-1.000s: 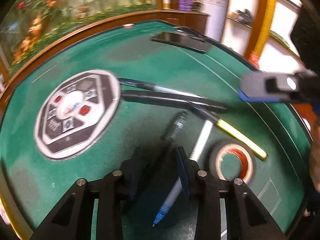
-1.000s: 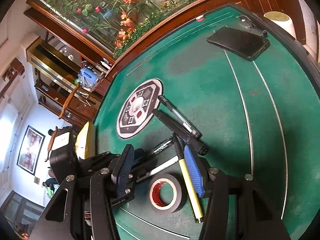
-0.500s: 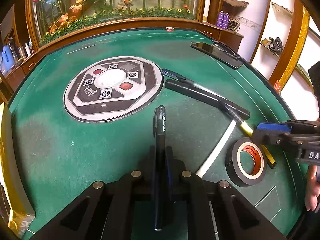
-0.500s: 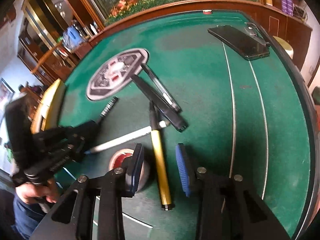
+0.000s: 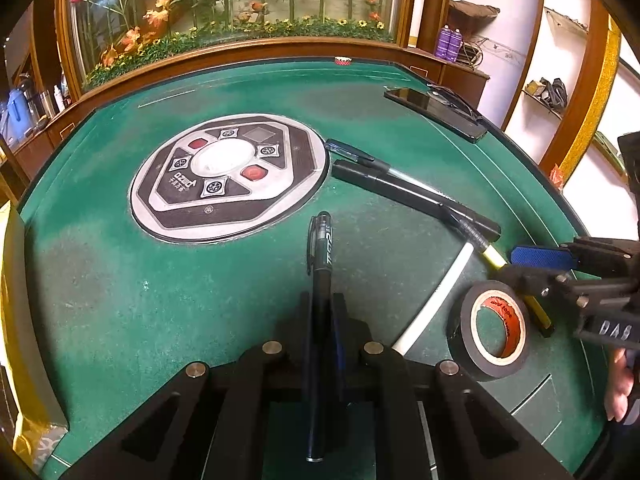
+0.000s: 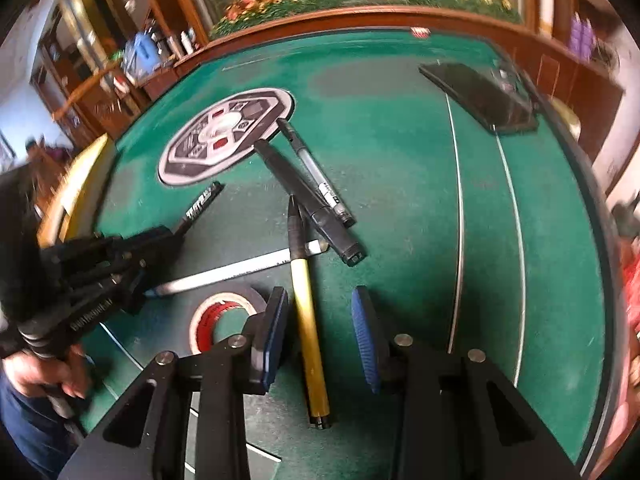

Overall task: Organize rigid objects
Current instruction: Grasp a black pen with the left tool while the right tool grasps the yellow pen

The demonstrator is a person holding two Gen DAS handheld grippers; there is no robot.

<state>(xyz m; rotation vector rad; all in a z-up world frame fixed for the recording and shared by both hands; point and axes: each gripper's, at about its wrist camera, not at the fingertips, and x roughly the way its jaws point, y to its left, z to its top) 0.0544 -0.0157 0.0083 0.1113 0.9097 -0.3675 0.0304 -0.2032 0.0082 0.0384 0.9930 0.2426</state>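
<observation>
My left gripper (image 5: 322,312) is shut on a black pen (image 5: 320,264) that points away along the green felt. From the right wrist view the left gripper (image 6: 160,240) shows at the left with that black pen (image 6: 202,204) sticking out of it. My right gripper (image 6: 320,296) is open and straddles a yellow pen (image 6: 306,320), with a gap at the right pad. A black tape roll (image 5: 494,332) lies flat beside a white pen (image 5: 436,296). Further off, a black marker (image 5: 412,196) and a clear pen (image 5: 360,158) lie side by side.
A dark phone (image 5: 436,112) lies near the table's far right rim. A round control panel (image 5: 228,176) sits in the felt's middle. A raised wooden rim (image 5: 240,46) rings the table. A yellow object (image 5: 12,320) stands at the left edge. A person's hand (image 6: 44,372) grips the left tool.
The left gripper closed on the black pen and has since held still. The right gripper rolled, drew in over the yellow pen and narrowed its jaws around it.
</observation>
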